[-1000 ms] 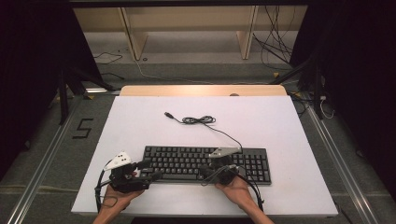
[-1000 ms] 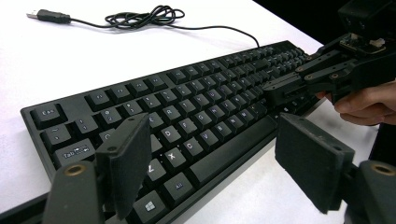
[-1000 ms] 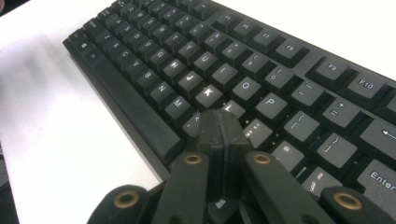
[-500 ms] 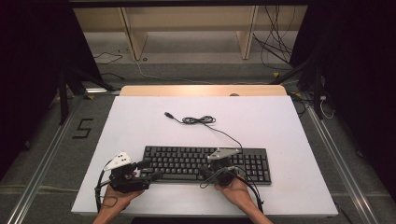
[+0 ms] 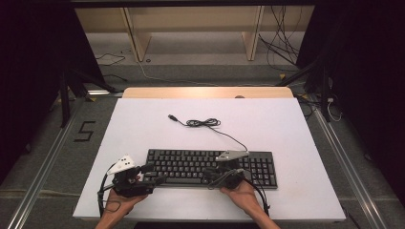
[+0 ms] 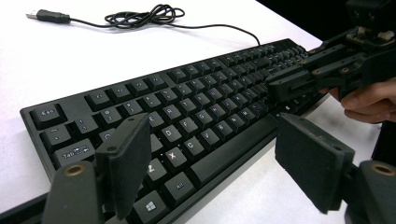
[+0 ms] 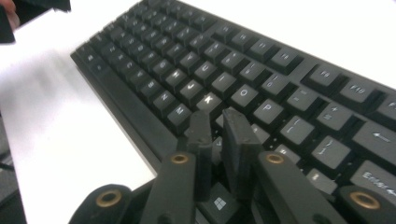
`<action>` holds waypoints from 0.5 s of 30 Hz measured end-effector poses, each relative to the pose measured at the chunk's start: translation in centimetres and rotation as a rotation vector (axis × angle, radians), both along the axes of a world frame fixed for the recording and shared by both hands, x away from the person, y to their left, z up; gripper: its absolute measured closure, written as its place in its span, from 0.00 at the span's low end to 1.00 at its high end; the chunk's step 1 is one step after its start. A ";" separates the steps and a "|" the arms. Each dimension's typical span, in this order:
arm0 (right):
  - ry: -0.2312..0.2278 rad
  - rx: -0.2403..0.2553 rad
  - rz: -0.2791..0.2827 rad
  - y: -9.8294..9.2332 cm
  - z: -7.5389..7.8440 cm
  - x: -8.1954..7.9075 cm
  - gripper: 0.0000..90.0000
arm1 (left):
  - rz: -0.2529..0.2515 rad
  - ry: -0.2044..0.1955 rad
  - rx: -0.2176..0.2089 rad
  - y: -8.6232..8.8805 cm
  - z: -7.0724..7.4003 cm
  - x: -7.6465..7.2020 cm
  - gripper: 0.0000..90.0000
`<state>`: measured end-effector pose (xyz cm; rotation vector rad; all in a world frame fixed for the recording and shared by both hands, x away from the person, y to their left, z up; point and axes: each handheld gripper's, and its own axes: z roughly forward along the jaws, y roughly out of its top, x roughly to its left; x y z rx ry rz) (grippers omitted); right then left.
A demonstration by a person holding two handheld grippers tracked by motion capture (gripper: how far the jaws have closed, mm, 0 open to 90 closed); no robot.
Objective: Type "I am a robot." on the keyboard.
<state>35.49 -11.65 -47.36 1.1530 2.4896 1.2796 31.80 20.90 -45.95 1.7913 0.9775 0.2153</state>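
Note:
A black keyboard (image 5: 210, 164) lies along the front of the white tabletop (image 5: 286, 124). Its thin black cable (image 5: 203, 123) coils behind it and ends in a loose USB plug (image 5: 172, 117). My left gripper (image 5: 154, 174) is at the keyboard's front left corner, low and pointing right. In the left gripper view it (image 6: 212, 135) stands wide open over the keyboard (image 6: 187, 107) near the space bar. My right gripper (image 5: 210, 177) hovers over the lower key rows. Its jaws (image 7: 217, 116) have just been opening and show a narrow gap, with nothing gripped, above the keyboard (image 7: 243, 70).
The front table edge runs just under both hands (image 5: 239, 193). Behind the table's far wooden strip (image 5: 205, 92) stands a low shelf (image 5: 191, 28), with loose cables (image 5: 282, 47) on the floor. A "5" mark (image 5: 85, 131) is on the floor to the left.

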 end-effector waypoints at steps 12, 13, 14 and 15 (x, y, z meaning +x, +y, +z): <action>-0.023 0.052 -0.015 -1.5 1.2 0.0 0.76 | 0.002 -0.005 -0.005 0.0 0.1 0.0 0.29; -0.021 0.052 -0.016 -1.7 1.3 0.0 0.74 | 0.003 -0.004 -0.006 0.0 0.1 0.0 0.29; -0.020 0.055 -0.017 -1.8 1.3 -0.1 0.73 | 0.003 -0.005 -0.007 0.0 0.1 0.0 0.29; -0.021 0.058 -0.017 -2.0 1.4 -0.1 0.72 | 0.003 -0.005 -0.007 0.0 0.1 0.0 0.29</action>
